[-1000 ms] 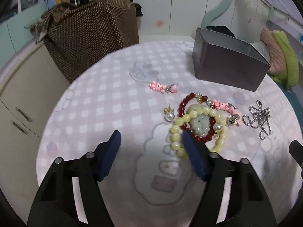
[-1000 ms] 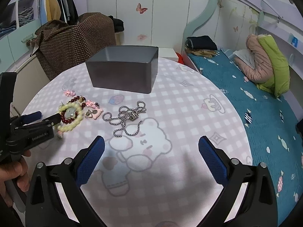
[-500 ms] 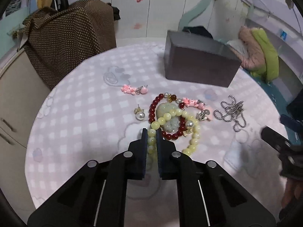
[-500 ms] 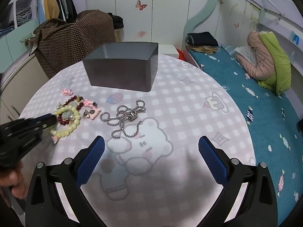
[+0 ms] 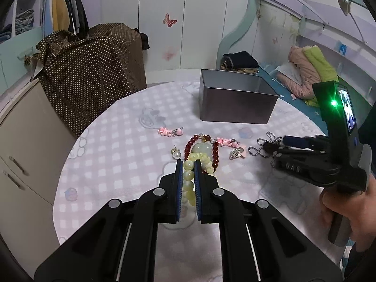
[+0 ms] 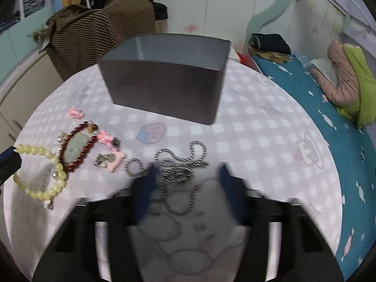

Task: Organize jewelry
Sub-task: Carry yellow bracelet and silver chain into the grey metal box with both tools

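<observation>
Pink-checked cloth is covering the round counter (image 5: 112, 145), with one grey box (image 5: 235, 103) standing at its far side. Left gripper (image 5: 188, 164) is pinching one yellow bead bracelet (image 5: 190, 183), whose loop is stretching lengthwise away from the fingers toward one red bead bracelet (image 5: 215, 152). Two pink charms are lying nearby. Right gripper (image 6: 186, 174) is blurring as its fingers are closing around one tangled silver chain (image 6: 178, 164), not yet pressing it.
</observation>
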